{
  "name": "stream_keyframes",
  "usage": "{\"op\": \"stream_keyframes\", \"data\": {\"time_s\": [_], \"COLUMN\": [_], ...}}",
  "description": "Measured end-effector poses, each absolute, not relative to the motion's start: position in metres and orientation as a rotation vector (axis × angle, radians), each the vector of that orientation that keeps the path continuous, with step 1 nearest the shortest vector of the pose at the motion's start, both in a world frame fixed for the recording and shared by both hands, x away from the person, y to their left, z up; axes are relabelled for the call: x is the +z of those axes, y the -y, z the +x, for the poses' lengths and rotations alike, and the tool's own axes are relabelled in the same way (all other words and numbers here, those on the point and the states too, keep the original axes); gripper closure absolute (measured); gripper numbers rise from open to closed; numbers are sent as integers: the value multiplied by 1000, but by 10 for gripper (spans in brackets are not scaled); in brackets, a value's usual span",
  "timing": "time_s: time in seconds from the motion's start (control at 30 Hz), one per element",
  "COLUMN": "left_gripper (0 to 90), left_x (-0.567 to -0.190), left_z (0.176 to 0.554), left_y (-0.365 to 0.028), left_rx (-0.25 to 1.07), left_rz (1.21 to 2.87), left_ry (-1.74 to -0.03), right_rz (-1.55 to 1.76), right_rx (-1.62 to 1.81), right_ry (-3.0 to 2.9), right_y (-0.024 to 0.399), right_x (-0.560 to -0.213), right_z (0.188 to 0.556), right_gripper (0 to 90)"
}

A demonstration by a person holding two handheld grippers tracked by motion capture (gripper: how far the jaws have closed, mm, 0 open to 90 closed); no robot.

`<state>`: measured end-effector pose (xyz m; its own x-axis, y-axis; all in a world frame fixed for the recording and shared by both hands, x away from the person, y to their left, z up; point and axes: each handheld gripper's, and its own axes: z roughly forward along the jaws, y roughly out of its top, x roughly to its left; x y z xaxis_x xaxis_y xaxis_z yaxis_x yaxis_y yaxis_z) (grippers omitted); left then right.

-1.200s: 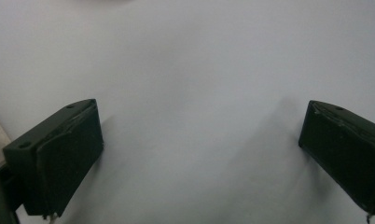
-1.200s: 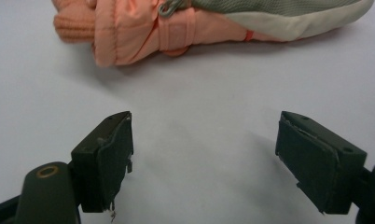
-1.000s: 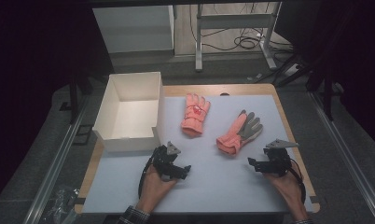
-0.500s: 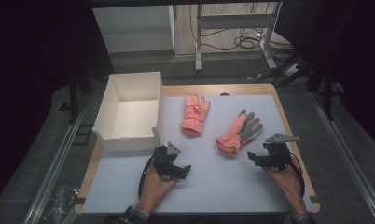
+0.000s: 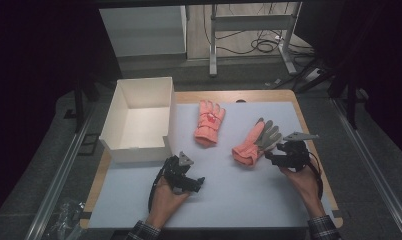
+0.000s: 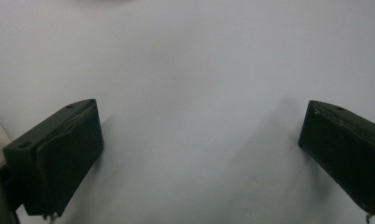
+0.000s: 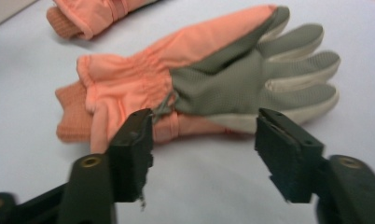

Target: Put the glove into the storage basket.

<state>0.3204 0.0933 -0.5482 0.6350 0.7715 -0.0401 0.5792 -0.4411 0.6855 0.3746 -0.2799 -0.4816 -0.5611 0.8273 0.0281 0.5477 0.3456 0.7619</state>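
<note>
Glove [image 7: 195, 88] nearest the right gripper [image 7: 204, 140] lies flat on the pale mat [image 5: 239, 195], palm up — salmon-pink shell, ribbed knit cuff, grey grip palm with cream-edged fingers — at about two o'clock from the table's middle, its fingers toward one o'clock. Right gripper's jaws have just been closing yet stand apart just short of it, gripping nothing. Left gripper [image 5: 186, 181] at six o'clock is spread wide — empty over bare mat.

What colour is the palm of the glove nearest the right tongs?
Grey, with off-white finger edges, on the orange glove; clearest in the right gripper view.
</note>
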Motion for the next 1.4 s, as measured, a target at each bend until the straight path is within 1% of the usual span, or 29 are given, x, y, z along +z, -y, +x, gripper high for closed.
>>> {"op": "stream_keyframes", "data": {"time_s": [0.17,0.2,0.3,0.4,0.53,0.63,0.7,0.77,0.8,0.83,0.93,1.0,1.07,1.2,1.4], "left_gripper": [0,0,0,0,0,0,0,0,0,0,0,0,0,0,0], "left_x": [-548,-548,-548,-548,-548,-548,-548,-548,-548,-548,-548,-548,-548,-548,-548], "left_z": [320,320,320,320,320,320,320,320,320,320,320,320,320,320,320], "left_y": [-93,-93,-93,-93,-93,-93,-93,-93,-93,-93,-93,-93,-93,-93,-93], "left_rx": [366,366,366,366,366,366,366,366,366,366,366,366,366,366,366], "left_rz": [2177,2177,2177,2177,2177,2176,2176,2176,2176,2176,2176,2176,2176,2176,2172], "left_ry": [-1050,-1050,-1049,-1049,-1049,-1049,-1049,-1049,-1049,-1049,-1049,-1049,-1050,-1049,-1051], "right_rz": [1207,1207,1203,1216,1257,1271,1308,1314,1314,1314,1312,1303,1286,1255,1289], "right_rx": [1062,1062,1045,1030,982,939,909,914,921,921,893,882,860,845,910], "right_ry": [-2260,-2260,-2257,-2254,-2242,-2239,-2261,-2260,-2250,-2250,-2241,-2244,-2238,-2235,-2253], "right_y": [274,274,270,267,263,263,263,262,261,261,259,256,253,249,255], "right_x": [-477,-477,-475,-475,-482,-488,-499,-501,-506,-506,-506,-505,-504,-502,-494], "right_z": [393,393,403,414,433,439,445,446,445,445,444,443,441,438,436], "right_gripper": [498,498,535,537,481,461,462,466,516,516,662,740,797,841,858]}}
